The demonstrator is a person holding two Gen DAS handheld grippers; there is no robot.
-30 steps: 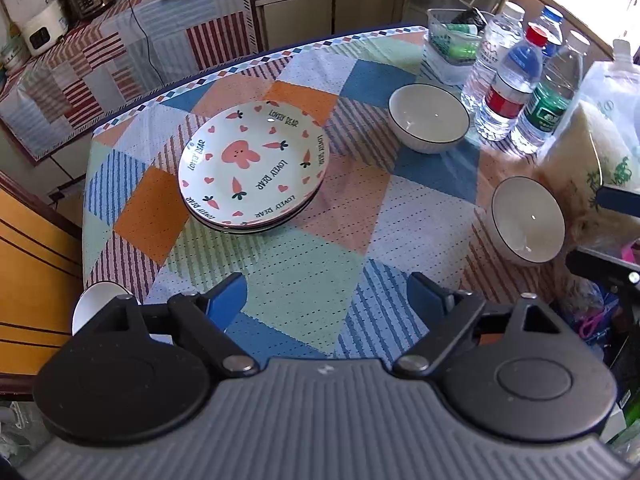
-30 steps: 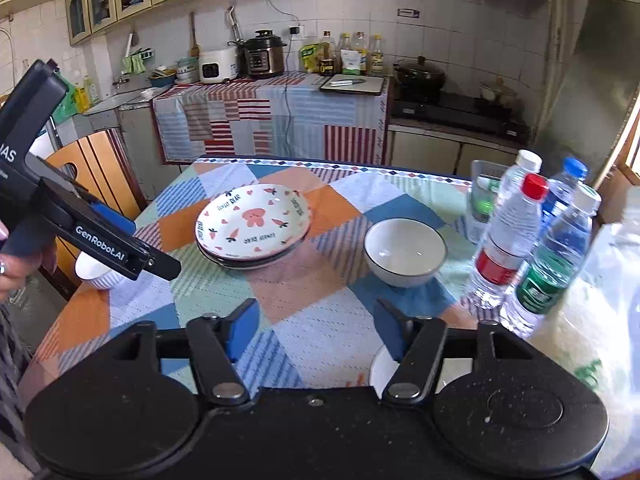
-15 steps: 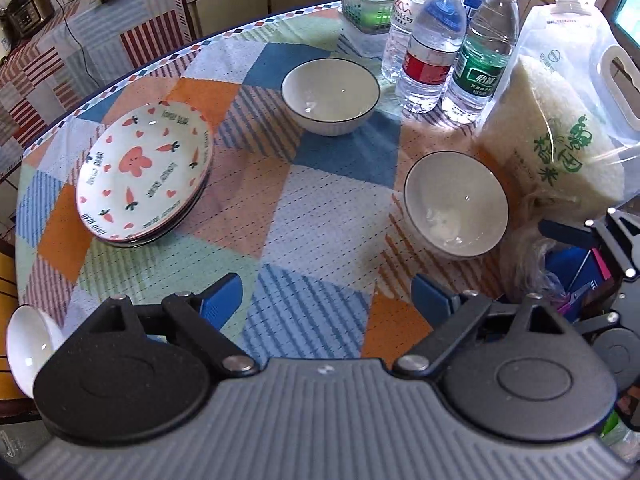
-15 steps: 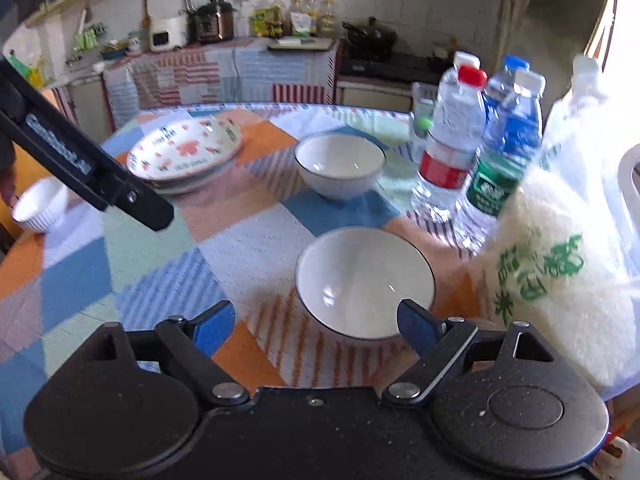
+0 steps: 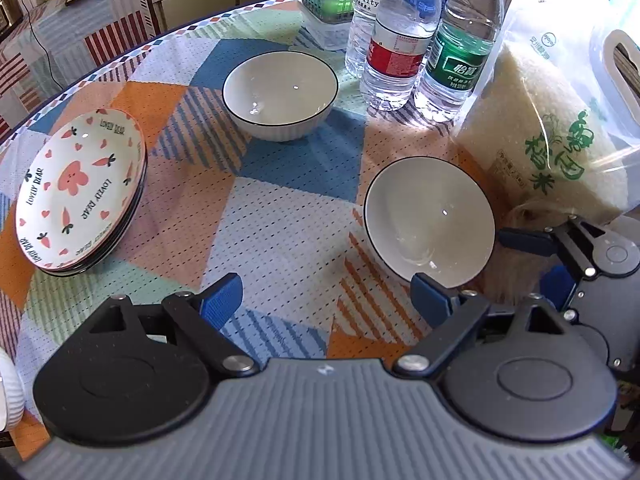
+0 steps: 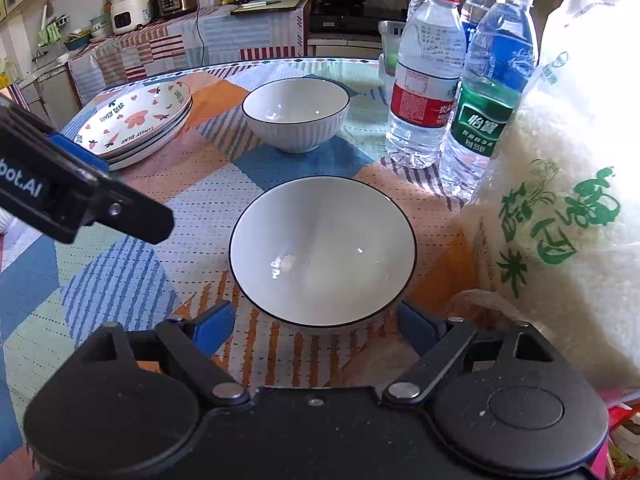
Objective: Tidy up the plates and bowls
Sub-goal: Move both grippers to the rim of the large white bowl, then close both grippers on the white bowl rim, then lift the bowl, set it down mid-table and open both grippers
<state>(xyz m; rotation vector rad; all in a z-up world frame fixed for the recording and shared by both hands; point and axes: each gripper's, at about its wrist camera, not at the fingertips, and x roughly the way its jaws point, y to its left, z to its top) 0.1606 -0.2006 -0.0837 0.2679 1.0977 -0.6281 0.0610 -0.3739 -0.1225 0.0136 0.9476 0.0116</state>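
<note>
You are lining up your right gripper [image 6: 314,330], jaws wide apart and empty, on the near bowl [image 6: 322,250] on the tabletop [image 6: 192,184] beside the rice bag [image 6: 560,200]; next, lower over its rim and close, left gripper [image 5: 326,294] spread idle.
</note>
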